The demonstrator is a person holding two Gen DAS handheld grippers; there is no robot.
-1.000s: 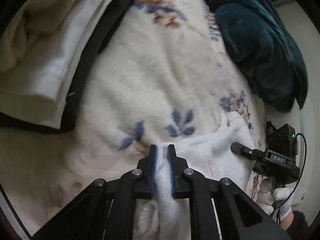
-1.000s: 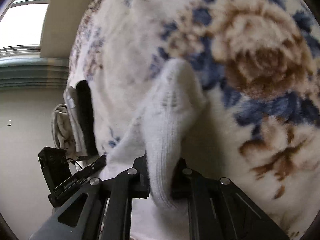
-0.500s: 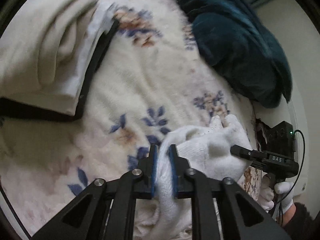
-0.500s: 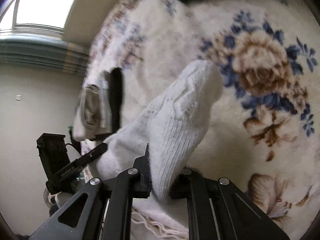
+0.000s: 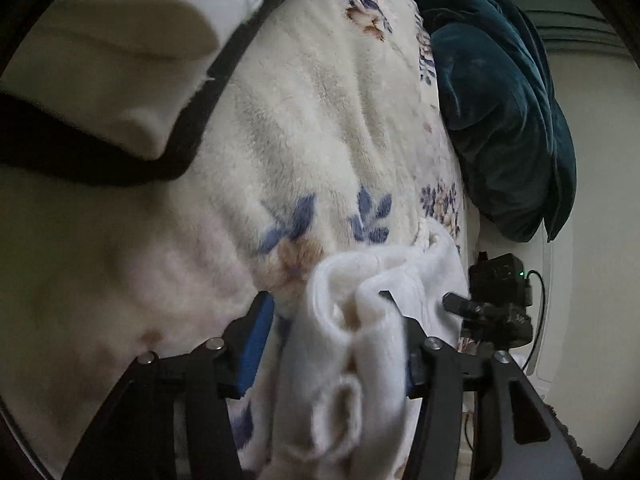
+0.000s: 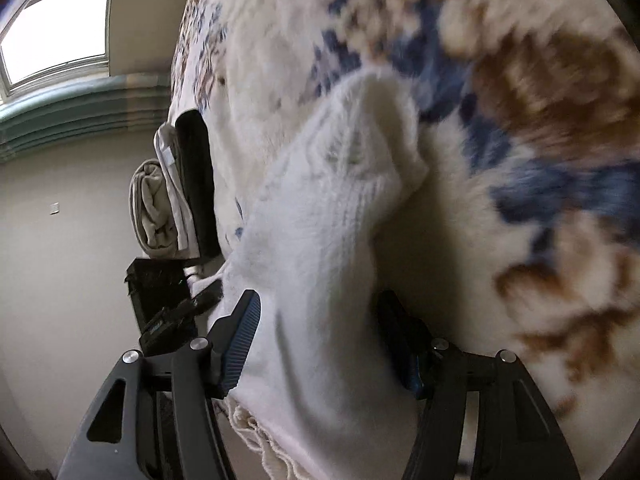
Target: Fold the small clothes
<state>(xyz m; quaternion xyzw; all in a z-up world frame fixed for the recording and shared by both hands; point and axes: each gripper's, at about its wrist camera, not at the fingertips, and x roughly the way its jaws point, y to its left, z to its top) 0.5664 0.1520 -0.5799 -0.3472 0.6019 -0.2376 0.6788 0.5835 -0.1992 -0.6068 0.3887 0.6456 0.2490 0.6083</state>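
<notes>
The fluffy white knit sock (image 5: pixel 352 344), bunched and creased on the floral blanket (image 5: pixel 320 128), lies between the spread-apart jaws of both the left hand-held gripper (image 5: pixel 332 344) and right hand-held gripper (image 6: pixel 320 344).

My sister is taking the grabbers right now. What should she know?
Left tool: open, fluffy white knitted sock lying loose between its fingers.
Right tool: open too, the same sock between its fingers.
The sock lies on the cream floral fleece blanket. A folded pile of cream and black clothes sits at the blanket's edge.
Left to do: check the fold, then stack it.
</notes>
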